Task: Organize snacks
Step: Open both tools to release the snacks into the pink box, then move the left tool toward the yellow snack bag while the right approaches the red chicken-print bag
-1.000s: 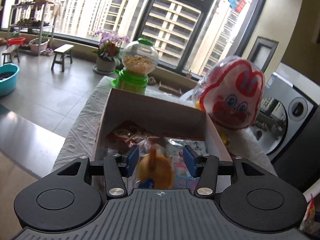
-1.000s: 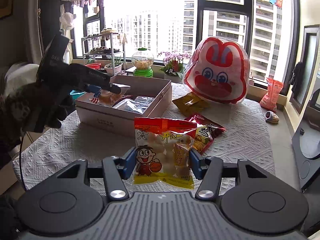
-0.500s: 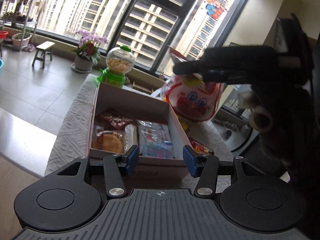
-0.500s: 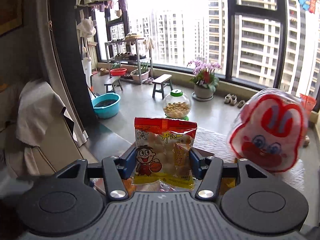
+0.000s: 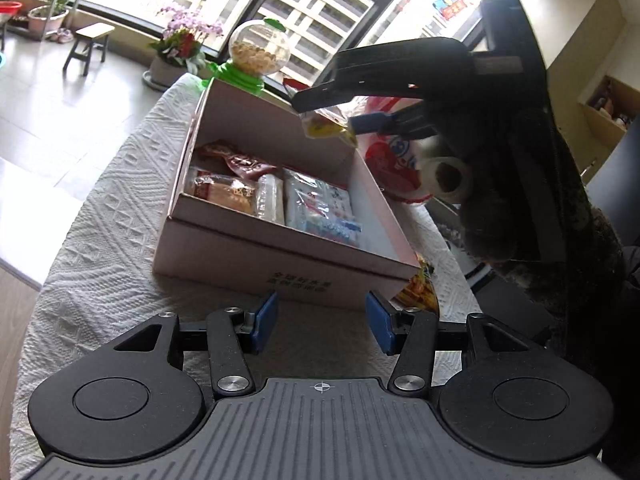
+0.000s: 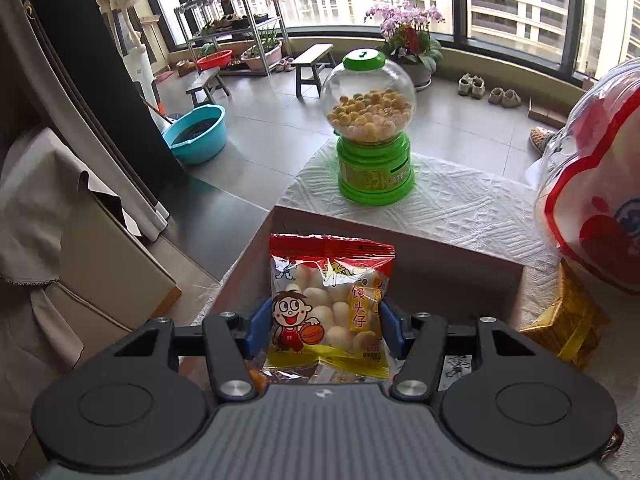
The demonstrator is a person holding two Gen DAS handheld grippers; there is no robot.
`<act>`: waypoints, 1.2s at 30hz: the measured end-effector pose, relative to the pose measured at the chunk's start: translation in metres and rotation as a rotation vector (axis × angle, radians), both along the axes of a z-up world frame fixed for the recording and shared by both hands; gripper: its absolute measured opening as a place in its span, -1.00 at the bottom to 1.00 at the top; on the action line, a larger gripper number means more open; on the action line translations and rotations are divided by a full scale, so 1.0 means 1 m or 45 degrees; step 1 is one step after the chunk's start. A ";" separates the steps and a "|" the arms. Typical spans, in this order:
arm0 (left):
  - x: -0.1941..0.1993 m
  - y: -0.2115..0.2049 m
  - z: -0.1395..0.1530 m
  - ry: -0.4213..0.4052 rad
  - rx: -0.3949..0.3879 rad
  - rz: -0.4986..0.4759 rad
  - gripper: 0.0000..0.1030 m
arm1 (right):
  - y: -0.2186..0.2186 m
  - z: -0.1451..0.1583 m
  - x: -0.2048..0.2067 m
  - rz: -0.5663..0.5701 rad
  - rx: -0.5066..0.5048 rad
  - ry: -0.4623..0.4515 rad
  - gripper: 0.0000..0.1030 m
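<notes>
Cardboard box: 1
Packets lying in box: 4 visible
Snack bag between pads: 1
Green candy dispenser: 1
Rabbit-face bag: 1
Yellow packets beside box: 1
Grippers: 2

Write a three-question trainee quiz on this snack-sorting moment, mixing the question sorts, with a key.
1. True or false: the left tool holds a snack.
2. What does the right tool carry?
A. a snack bag
B. a flower pot
C. a stool
3. Fill in: the bag hangs over the open ____.

Key:
1. False; it is empty, short of the box.
2. A, the snack bag.
3. box
</notes>
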State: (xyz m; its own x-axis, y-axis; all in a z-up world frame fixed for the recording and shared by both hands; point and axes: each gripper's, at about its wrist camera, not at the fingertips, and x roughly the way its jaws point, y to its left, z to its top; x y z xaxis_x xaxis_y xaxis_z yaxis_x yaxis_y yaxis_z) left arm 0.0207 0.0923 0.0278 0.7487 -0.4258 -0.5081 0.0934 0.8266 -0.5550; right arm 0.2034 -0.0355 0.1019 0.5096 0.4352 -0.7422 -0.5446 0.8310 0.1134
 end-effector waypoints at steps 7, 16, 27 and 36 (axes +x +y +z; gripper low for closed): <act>0.000 0.001 -0.003 -0.017 -0.034 0.004 0.05 | -0.034 0.016 -0.007 0.059 0.084 -0.066 0.56; -0.010 0.011 0.004 -0.035 -0.024 0.050 0.05 | -0.112 -0.005 0.032 -0.433 0.050 -0.177 0.56; 0.002 -0.006 -0.005 0.035 0.016 -0.006 0.05 | -0.160 -0.077 0.083 -0.709 0.355 0.181 0.56; 0.003 -0.010 -0.009 0.069 0.014 -0.011 0.05 | -0.151 -0.080 0.074 -0.619 0.076 0.095 0.32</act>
State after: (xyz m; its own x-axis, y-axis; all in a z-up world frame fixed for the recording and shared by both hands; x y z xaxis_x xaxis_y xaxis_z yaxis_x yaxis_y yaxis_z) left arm 0.0242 0.0823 0.0185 0.7164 -0.4263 -0.5524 0.0705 0.8318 -0.5505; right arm 0.2777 -0.1869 0.0222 0.6106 0.2031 -0.7655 -0.0837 0.9777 0.1927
